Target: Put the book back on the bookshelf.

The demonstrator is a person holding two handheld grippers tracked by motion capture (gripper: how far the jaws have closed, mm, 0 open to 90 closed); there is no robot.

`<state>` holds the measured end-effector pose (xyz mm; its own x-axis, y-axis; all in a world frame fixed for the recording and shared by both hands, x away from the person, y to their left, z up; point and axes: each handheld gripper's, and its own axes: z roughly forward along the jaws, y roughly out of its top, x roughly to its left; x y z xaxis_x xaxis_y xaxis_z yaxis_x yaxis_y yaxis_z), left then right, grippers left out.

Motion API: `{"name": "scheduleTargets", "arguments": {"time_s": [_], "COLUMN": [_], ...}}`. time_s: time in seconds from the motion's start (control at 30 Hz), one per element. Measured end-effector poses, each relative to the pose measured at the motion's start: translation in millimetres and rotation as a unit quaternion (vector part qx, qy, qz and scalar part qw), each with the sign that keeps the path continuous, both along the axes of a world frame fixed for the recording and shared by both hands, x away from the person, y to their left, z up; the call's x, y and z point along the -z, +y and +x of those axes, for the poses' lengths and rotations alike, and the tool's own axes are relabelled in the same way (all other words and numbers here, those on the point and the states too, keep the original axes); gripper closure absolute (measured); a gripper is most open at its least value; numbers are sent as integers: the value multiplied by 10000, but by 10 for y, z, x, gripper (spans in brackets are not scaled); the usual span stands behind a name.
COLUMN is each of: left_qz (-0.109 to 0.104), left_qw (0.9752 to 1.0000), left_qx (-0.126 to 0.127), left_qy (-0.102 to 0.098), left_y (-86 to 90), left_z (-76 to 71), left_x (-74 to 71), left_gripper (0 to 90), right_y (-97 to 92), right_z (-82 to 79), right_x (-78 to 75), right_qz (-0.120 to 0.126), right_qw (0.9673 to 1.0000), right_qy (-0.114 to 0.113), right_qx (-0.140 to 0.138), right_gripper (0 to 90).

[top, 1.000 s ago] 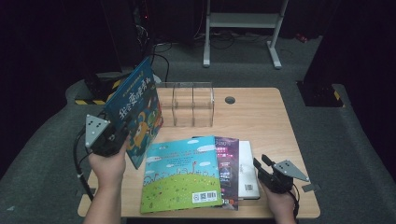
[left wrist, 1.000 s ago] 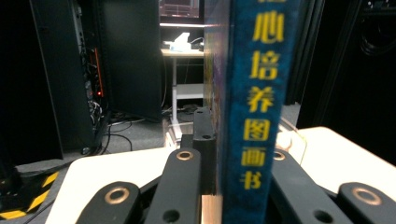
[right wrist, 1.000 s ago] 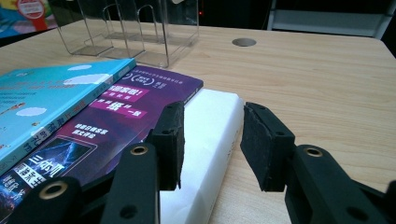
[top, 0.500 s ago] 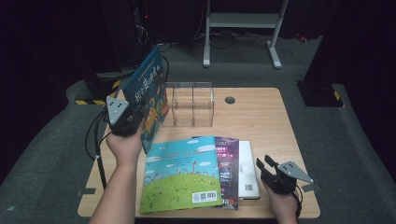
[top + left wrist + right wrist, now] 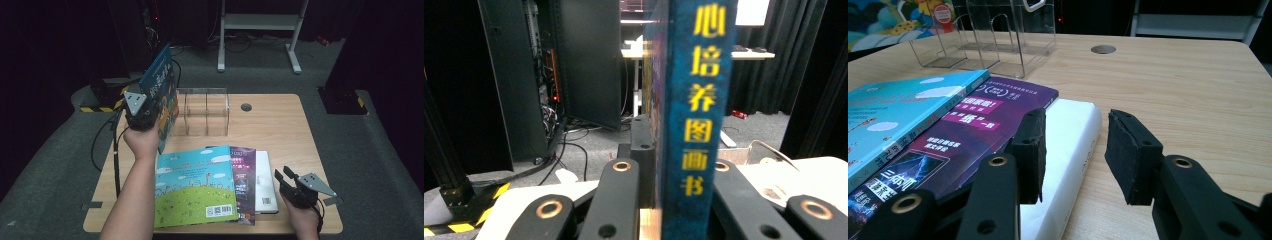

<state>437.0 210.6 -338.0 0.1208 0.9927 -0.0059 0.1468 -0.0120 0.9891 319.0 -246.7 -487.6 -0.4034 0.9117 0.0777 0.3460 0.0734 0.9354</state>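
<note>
Between left gripper [image 5: 150, 112] fingers: blue book [image 5: 161, 90]

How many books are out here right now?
4. A blue book is held upright in the left gripper. Three overlap flat on the table: a green book, a purple book, a white book. More could lie beneath.

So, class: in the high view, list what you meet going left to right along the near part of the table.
Green-and-blue picture book → purple book → white book → right tool, jaws open.
</note>
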Motion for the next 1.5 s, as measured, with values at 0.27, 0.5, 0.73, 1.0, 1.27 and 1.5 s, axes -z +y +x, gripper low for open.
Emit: {"name": "scheduleTargets", "arguments": {"time_s": [0.27, 0.5, 0.73, 1.0, 1.27, 1.5], "left_qz": [-12, 60, 25, 31, -8, 35], "left_qw": [9999, 9999, 9998, 9998, 9997, 9997], "left_qx": [-102, -152, -163, -183, -218, -173], "left_qy": [12, -42, -80, -55, -131, -155], "left_y": [-48, -79, -140, -150, -128, -133], "left_z": [165, 241, 299, 361, 360, 279], "left_x": [157, 221, 270, 359, 431, 491], "left_gripper": [833, 833, 833, 833, 832, 829], "right_y": [-10, 1, -3, 1, 16, 17], "right_z": [-2, -5, -7, -14, -11, -10], "right_x": [-3, 2, -2, 6, 17, 22], "right_qz": [35, 19, 41, 36, 18, 12], "right_qw": [10000, 10000, 10000, 10000, 10000, 9999], "right_qy": [0, 13, 12, 37, 44, 98], "right_qx": [6, -9, -7, -18, -47, -58], "right_gripper": [598, 597, 597, 597, 597, 594]}}
